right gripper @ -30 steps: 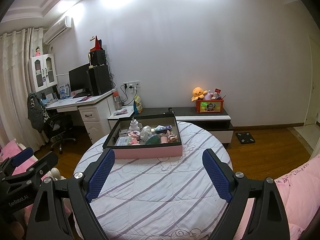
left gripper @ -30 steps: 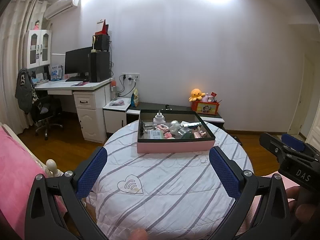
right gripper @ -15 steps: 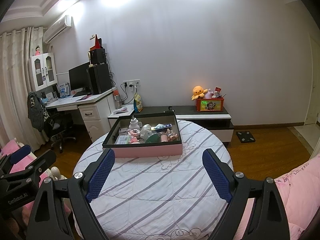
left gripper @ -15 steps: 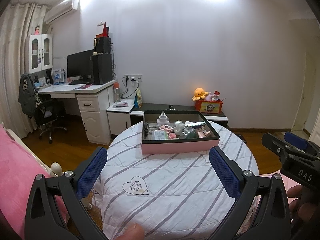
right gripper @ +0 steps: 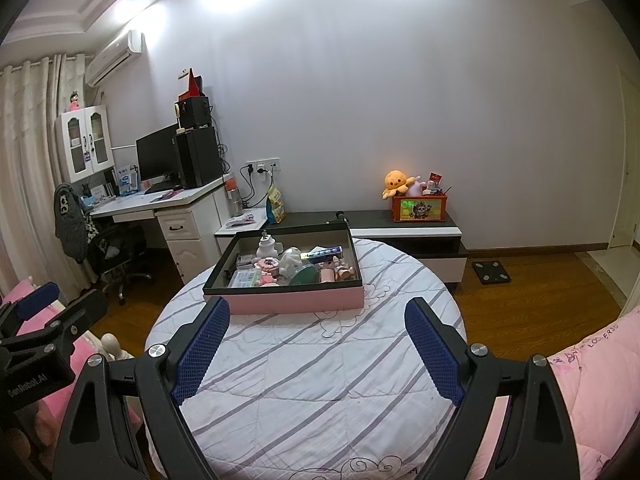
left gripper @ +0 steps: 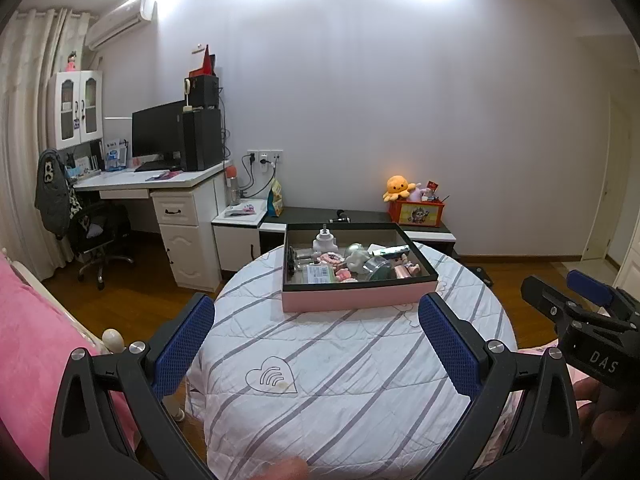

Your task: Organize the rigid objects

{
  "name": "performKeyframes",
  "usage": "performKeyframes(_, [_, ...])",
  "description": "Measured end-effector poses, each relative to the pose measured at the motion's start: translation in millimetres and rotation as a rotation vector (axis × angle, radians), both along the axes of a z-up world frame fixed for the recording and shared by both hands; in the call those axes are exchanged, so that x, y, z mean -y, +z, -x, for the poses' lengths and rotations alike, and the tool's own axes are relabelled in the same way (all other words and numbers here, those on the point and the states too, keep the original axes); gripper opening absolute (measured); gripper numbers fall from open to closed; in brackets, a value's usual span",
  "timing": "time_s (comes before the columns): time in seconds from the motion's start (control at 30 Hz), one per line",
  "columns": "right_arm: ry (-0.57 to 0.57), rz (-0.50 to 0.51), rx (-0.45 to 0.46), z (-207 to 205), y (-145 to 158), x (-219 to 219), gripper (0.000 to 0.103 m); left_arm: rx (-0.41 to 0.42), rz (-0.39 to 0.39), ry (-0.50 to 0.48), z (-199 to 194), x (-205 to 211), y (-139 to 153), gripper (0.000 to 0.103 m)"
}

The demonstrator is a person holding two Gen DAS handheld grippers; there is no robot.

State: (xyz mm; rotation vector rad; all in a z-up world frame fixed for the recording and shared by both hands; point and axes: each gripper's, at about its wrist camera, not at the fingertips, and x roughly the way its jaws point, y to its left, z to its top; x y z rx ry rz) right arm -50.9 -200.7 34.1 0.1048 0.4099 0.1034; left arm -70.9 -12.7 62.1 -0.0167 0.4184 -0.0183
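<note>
A shallow pink box with a black rim stands at the far side of a round table, holding several small items. Among them are a white bottle, a labelled packet and a green round piece. My left gripper hovers open over the near half of the table, short of the box, with nothing between its blue pads. The right wrist view shows the same box with a tube inside. My right gripper is also open and empty, short of the box.
The table wears a white striped quilted cloth. Pink bedding lies at the left and right. Behind are a white desk with a monitor, an office chair, a low cabinet and a floor scale.
</note>
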Motion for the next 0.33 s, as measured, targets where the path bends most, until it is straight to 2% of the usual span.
performKeyframes(0.33, [0.007,-0.003,-0.014,-5.1,-3.4,1.9,0.091,-0.004,0.011,-0.026,1.2,-0.3,0.2,0.103])
